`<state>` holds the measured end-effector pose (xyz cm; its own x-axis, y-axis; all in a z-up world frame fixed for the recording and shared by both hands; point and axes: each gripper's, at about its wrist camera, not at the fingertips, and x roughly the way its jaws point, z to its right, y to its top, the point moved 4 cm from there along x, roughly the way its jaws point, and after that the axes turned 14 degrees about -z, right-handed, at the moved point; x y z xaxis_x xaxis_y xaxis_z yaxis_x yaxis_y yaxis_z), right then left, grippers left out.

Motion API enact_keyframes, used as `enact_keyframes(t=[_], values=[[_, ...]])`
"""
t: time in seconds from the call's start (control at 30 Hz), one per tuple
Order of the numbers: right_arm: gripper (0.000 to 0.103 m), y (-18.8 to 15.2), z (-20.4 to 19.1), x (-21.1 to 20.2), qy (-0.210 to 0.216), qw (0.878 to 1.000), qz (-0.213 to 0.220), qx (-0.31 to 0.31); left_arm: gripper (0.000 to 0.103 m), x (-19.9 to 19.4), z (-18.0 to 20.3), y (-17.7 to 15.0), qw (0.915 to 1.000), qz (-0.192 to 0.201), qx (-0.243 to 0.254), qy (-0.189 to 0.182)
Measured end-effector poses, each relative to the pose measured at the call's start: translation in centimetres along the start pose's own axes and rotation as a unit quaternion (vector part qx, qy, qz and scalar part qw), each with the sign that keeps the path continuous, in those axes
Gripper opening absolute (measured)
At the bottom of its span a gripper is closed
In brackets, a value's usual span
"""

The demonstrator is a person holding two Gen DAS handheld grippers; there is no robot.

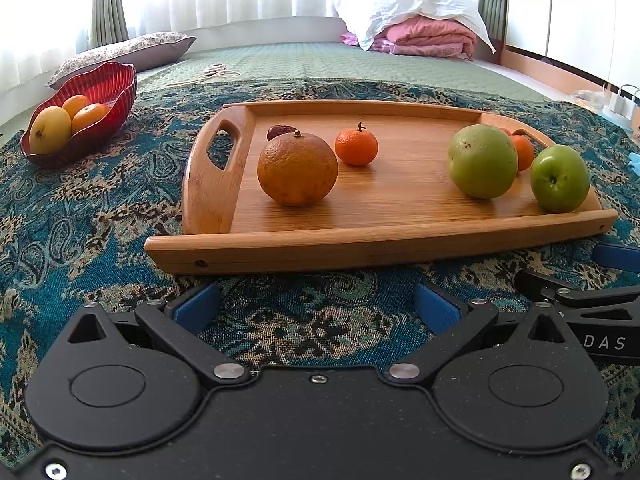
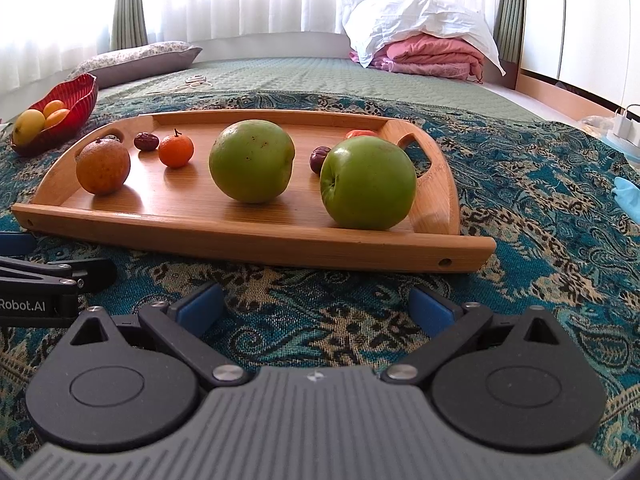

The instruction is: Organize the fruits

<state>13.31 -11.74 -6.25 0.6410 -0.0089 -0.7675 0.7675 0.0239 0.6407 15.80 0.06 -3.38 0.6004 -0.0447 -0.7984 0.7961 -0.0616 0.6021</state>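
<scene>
A wooden tray (image 1: 380, 246) (image 2: 248, 240) lies on a patterned blue cloth. On it are a large orange (image 1: 297, 169) (image 2: 103, 167), a small mandarin (image 1: 356, 147) (image 2: 175, 150), two green apples (image 1: 483, 162) (image 1: 559, 178) (image 2: 251, 161) (image 2: 367, 183), another mandarin (image 1: 524, 152) at the far right, and two dark red dates (image 2: 146, 141) (image 2: 318, 159). A red bowl (image 1: 108, 84) (image 2: 80, 92) at the far left holds a yellow fruit and two oranges. My left gripper (image 1: 318, 306) and right gripper (image 2: 318, 308) are both open and empty, just in front of the tray.
The tray sits on a bed with a green quilt (image 1: 320, 60). A pillow (image 1: 124, 54) lies at the back left, folded pink and white bedding (image 1: 420, 28) at the back right. Scissors (image 1: 216, 70) lie behind the cloth.
</scene>
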Motion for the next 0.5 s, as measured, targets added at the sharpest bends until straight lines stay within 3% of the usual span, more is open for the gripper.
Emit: enact_keyframes(t=[0.5], values=[[0.103,-0.03,-0.01,-0.03,0.000,1.000,0.000,0.000,0.103,0.02,0.03,-0.02,1.0000,0.001,0.000,0.001]])
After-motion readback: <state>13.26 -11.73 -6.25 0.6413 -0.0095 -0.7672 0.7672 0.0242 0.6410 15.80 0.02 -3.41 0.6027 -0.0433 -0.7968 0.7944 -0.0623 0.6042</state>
